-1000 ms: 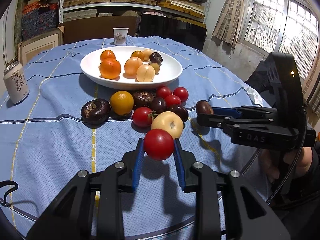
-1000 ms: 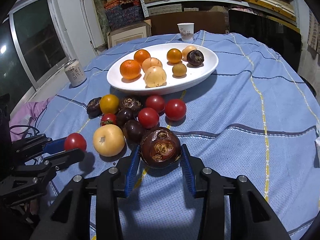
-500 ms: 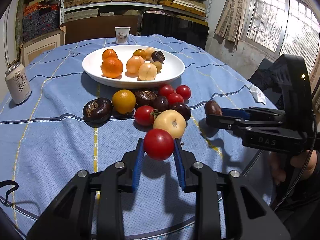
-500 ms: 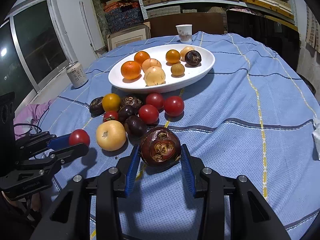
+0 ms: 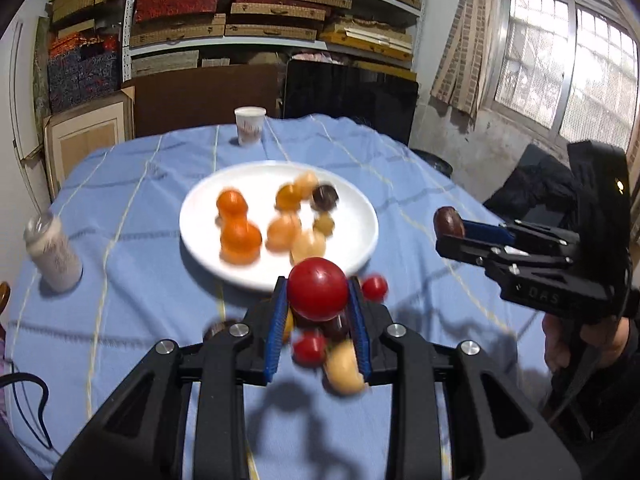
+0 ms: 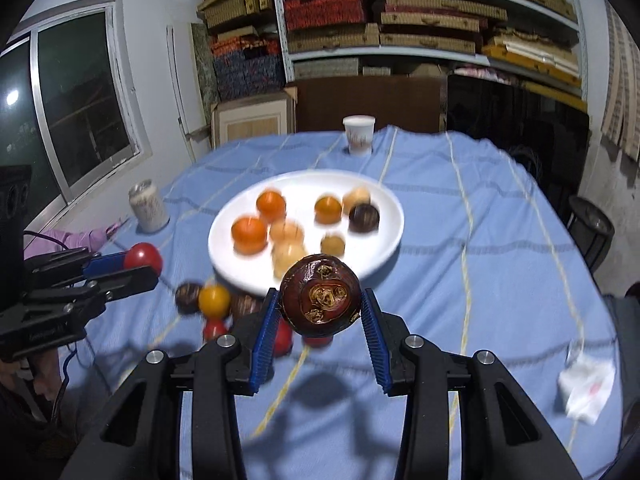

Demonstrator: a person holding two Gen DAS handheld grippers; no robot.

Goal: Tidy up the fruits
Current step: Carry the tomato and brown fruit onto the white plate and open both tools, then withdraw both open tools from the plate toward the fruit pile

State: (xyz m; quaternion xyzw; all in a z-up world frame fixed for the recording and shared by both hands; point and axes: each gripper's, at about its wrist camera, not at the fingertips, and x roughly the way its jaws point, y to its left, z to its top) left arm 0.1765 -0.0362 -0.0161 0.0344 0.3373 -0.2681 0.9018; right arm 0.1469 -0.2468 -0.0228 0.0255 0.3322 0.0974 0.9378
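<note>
L claw (image 5: 318, 312) grips red tomato (image 5: 317, 288), R claw (image 6: 318, 322) grips dark fruit (image 6: 320, 295). Plate (image 6: 384, 236) approx half filled; several fruits left on desk (image 6: 500, 240).

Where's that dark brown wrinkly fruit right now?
The dark brown fruit is clamped in the right gripper, held in the air just in front of the white plate. In the left view it shows at the right.

Red tomato (image 5: 317, 288), dark brown fruit (image 6: 320, 301) held aloft; others on white plate (image 5: 360, 216).
</note>
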